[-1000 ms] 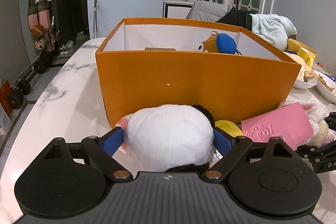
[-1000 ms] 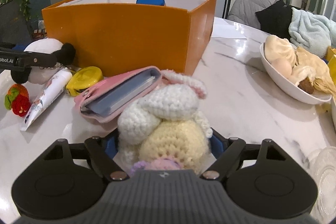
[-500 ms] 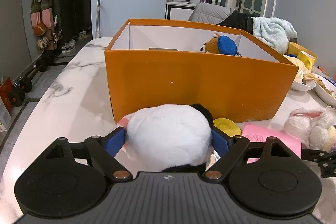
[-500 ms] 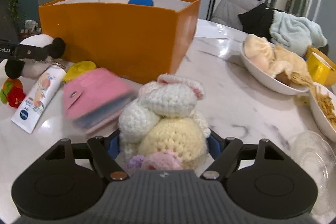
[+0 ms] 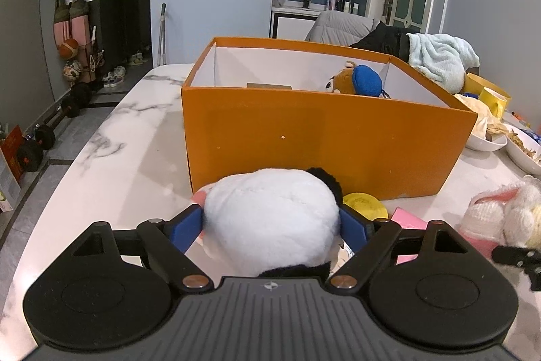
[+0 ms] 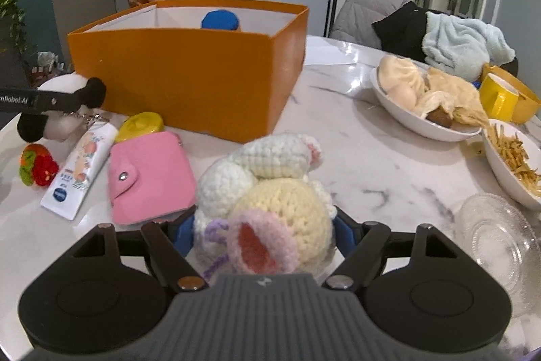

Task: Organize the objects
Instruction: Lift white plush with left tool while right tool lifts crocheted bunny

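Both toys have come up off the desk (image 6: 372, 164), so each is ready for the orange box (image 5: 324, 137).
Left claw (image 5: 270, 225) grips the white plush panda (image 5: 270, 222); right claw (image 6: 263, 235) grips the crocheted bunny (image 6: 270, 192), freeing the pink wallet (image 6: 148, 175). Lotion tube (image 6: 81, 168), yellow tape measure (image 6: 142, 122) and the box's near wall lie ahead.

A round white plush panda with black ears (image 5: 270, 222) sits squeezed between blue pads in front of the open orange cardboard box (image 5: 324, 137). A cream and white crocheted bunny (image 6: 267, 195) lies clamped beside a closed pink snap wallet (image 6: 150, 175) lying flat.
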Motion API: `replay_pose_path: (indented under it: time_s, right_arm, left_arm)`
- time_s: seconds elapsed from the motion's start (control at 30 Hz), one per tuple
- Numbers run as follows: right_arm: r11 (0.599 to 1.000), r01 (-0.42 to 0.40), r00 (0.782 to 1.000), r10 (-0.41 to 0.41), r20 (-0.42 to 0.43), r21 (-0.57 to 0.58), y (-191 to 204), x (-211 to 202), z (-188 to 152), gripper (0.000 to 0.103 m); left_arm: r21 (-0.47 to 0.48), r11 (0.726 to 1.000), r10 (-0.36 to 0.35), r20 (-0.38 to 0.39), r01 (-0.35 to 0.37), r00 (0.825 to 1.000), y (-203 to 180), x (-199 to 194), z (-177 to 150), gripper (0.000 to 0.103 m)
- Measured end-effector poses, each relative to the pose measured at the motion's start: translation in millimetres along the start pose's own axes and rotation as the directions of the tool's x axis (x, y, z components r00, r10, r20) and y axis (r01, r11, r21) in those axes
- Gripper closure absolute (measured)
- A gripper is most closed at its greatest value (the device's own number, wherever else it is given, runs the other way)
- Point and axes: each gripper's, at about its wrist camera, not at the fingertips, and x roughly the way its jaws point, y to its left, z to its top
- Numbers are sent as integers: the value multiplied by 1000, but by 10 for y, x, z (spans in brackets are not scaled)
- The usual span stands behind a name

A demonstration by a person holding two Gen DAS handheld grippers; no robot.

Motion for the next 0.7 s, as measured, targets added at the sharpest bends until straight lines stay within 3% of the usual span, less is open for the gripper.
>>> replay_pose_path:
  time_s: [0.17,0.43,0.5,0.7]
  right_arm:
    - [1000,15,999,-15,-29,-15,56,118,-35,18]
    - [999,23,999,-25,-49,-34,34,261,39,16]
    - [999,16,998,-18,-58,-30,33,291,40,23]
    - [1000,16,999,-17,-42,-17,46,256,40,28]
  left_arm:
    - [7,1000,3,-7,-3,1000,11,10,-14,4]
    - [-2,1000,5,-14,-5,1000,27,42,-22,4]
    - [2,1000,4,-14,-4,1000,23,40,-23,5]
    - [2,1000,2,-13,-2,1000,27,31,-24,6]
